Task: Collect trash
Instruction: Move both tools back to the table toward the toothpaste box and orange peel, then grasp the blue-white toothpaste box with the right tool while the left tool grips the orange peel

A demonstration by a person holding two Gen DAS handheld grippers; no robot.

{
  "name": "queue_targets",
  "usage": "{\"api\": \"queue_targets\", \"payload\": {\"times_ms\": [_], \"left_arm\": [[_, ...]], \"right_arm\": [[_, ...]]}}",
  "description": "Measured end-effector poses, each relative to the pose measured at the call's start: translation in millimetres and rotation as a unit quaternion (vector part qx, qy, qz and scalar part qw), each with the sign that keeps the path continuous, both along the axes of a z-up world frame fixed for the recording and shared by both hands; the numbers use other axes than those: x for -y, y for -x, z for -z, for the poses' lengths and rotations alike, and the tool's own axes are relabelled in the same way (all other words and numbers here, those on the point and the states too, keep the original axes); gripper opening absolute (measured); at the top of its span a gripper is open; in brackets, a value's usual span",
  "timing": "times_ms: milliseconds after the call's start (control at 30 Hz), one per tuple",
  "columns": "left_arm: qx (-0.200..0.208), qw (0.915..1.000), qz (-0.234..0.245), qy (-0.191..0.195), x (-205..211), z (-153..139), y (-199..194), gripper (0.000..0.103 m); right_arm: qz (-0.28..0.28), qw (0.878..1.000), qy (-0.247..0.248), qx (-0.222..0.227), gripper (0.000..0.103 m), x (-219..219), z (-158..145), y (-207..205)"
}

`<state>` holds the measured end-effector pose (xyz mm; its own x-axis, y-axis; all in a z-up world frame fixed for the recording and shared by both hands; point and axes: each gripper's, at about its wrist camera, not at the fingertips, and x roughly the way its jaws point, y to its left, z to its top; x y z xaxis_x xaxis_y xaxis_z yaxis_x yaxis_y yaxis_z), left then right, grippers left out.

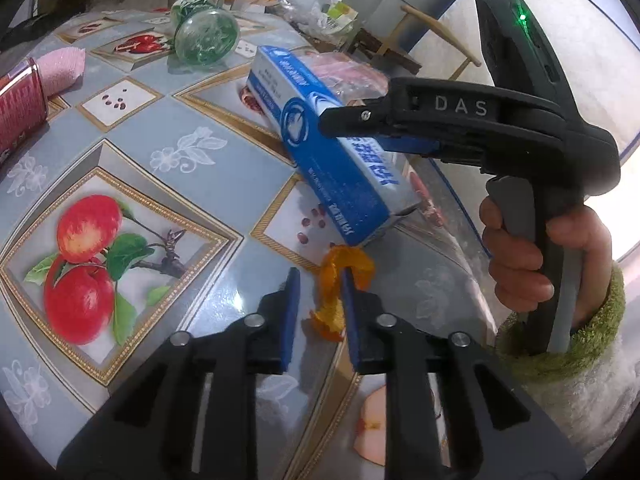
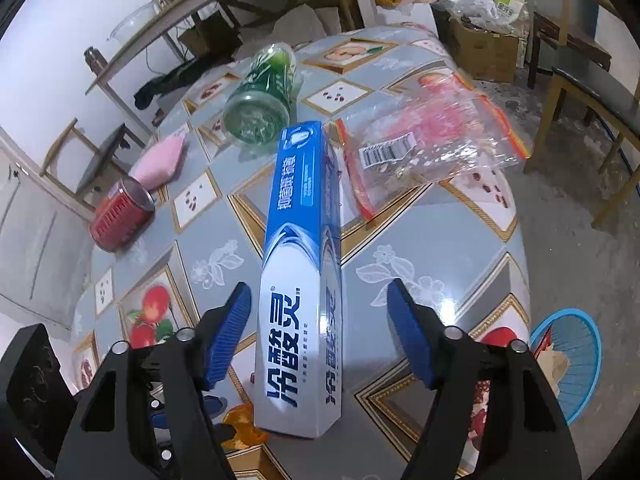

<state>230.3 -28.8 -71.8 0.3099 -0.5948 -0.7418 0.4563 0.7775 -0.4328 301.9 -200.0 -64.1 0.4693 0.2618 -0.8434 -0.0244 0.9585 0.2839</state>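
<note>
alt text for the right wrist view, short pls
The open right claw straddles the near end of a blue and white toothpaste box lying on a fruit-patterned table. Beyond it lie a green bottle on its side, a clear zip bag and a red can; orange peel sits beside the box's near end.

My right gripper (image 1: pixel 362 120) bore "DAS" (raised letters), and the toothpaste box (image 2: pixel 300 280) read "冷酸灵".
</note>
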Motion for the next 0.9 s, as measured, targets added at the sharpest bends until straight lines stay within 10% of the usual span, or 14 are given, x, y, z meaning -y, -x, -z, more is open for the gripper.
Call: {"api": "queue_targets", "payload": {"times_ms": [200,900], "left_arm": [[-0.007,0.9999,-0.004,-0.011,6,4,-5,0.004],[-0.036,0.9979,-0.033,-0.042,-48,3,59,0.0]], "right_arm": [[-0.019,1.0,0.017,-0.015,0.039,-11,10,-5],[-0.052,0.997,0.028,-0.04,0.036,-17,-4,132]]}}
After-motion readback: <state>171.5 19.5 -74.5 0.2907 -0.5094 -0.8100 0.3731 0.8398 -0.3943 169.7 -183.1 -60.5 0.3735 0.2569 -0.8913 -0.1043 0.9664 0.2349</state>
